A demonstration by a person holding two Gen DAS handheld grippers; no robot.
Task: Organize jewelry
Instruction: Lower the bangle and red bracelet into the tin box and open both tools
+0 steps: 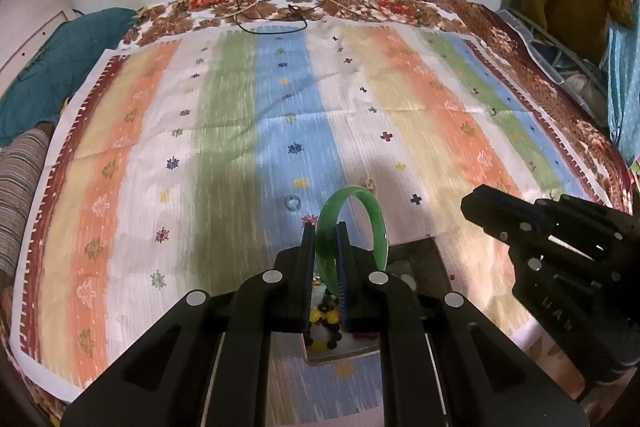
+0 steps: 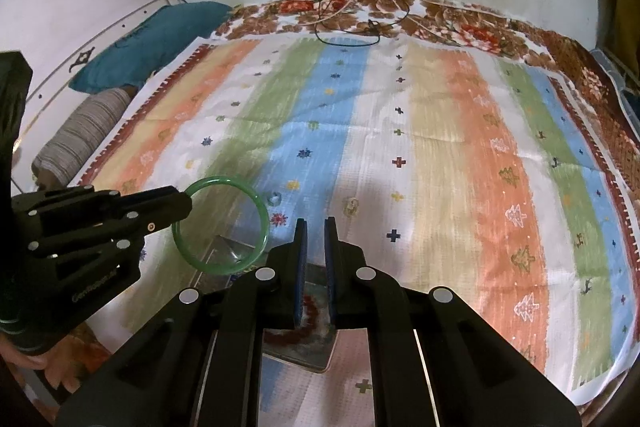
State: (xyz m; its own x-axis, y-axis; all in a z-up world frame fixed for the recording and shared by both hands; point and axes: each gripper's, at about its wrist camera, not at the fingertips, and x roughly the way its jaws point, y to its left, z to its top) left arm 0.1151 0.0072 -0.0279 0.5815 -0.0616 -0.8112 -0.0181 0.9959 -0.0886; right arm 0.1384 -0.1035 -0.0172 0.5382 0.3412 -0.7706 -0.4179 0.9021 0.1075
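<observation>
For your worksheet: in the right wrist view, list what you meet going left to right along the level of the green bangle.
Left tongs → green bangle → small ring → pale trinket → orange stripe of the striped cloth.

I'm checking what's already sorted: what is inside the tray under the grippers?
In the tray, yellow and dark beads show between the left gripper's fingers. The rest is covered by the grippers.
</observation>
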